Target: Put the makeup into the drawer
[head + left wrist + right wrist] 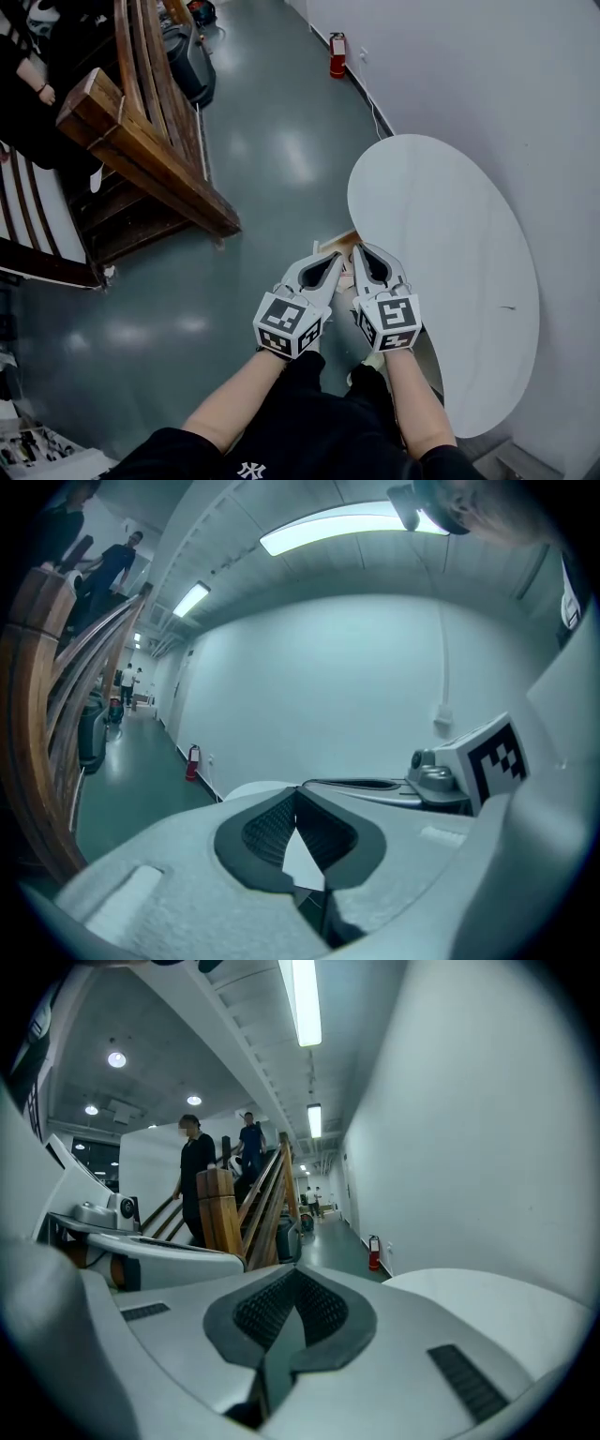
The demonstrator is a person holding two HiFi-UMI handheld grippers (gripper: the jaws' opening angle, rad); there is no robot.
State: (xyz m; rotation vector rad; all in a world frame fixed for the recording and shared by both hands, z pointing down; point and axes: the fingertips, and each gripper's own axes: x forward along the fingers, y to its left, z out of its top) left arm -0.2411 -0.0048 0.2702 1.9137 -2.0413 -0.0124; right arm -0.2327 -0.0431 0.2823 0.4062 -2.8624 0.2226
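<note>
I see no makeup in any view. In the head view both grippers are held side by side in the air, beside the edge of a white round table [450, 281]. My left gripper [336, 256] is shut, fingertips meeting with nothing between them [296, 791]. My right gripper [357, 249] is also shut and empty [294, 1271]. Just beyond the fingertips a bit of a small light-wood box [338, 241] shows, mostly hidden by the grippers; I cannot tell whether it is the drawer.
A wooden staircase [141, 141] rises at the left, with people on it [197, 1185]. A red fire extinguisher [337, 54] stands by the white wall. A dark bag [187, 56] sits at the stair foot. Grey-green floor lies below the grippers.
</note>
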